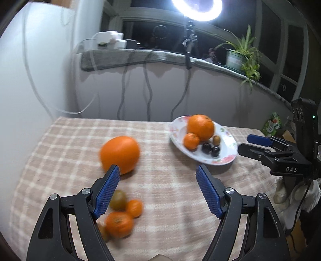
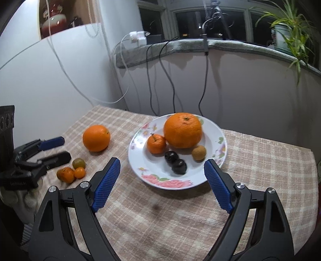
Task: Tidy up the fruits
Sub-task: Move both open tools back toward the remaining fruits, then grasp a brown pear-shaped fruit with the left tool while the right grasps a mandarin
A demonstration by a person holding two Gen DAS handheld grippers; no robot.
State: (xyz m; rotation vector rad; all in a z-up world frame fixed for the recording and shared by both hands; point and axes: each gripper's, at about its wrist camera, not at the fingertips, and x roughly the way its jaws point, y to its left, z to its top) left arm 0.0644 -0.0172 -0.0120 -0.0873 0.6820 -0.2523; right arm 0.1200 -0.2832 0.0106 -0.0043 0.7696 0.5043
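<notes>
Beige-and-cream checked cloth [image 2: 250, 160] is spread over the bench, behind which a pale wall, dangling dark cables and a grey stone window ledge [image 2: 230, 45] with a potted spider plant [image 2: 289, 30] are seen; a glaring ring lamp [image 1: 197, 9] is clamped above the ledge. A white floral-rimmed china plate [image 2: 214, 136] is set on the cloth, and on it are gathered a large orange [image 2: 182, 130], a small stemmed tangerine [image 2: 156, 143] touching it, two dark glossy plums [image 2: 176, 162] side by side, and a small tan round fruit [image 2: 198, 153]. Well apart from the plate, a second large orange [image 2: 96, 138] lies loose on the cloth, and nearer the bench edge a cluster of small fruit is bunched: a green-brown kiwi-like fruit [image 2: 78, 163], a tiny orange kumquat [image 2: 79, 173] and a small mandarin [image 2: 67, 174], with another greenish fruit half hidden behind it. The left tongs [image 1: 158, 174], fitted with blue textured pads [image 1: 107, 192], are spread wide and empty above the cloth beside the cluster, which is blurred in the left wrist view. The right tongs [image 2: 162, 166] are likewise held wide and empty, just short of the plate's near rim. The letters "DAS" [image 1: 291, 169] can be read in white on the black body of the right tongs. A green carton [image 1: 272, 124] is glimpsed past the bench; its print cannot be read.
</notes>
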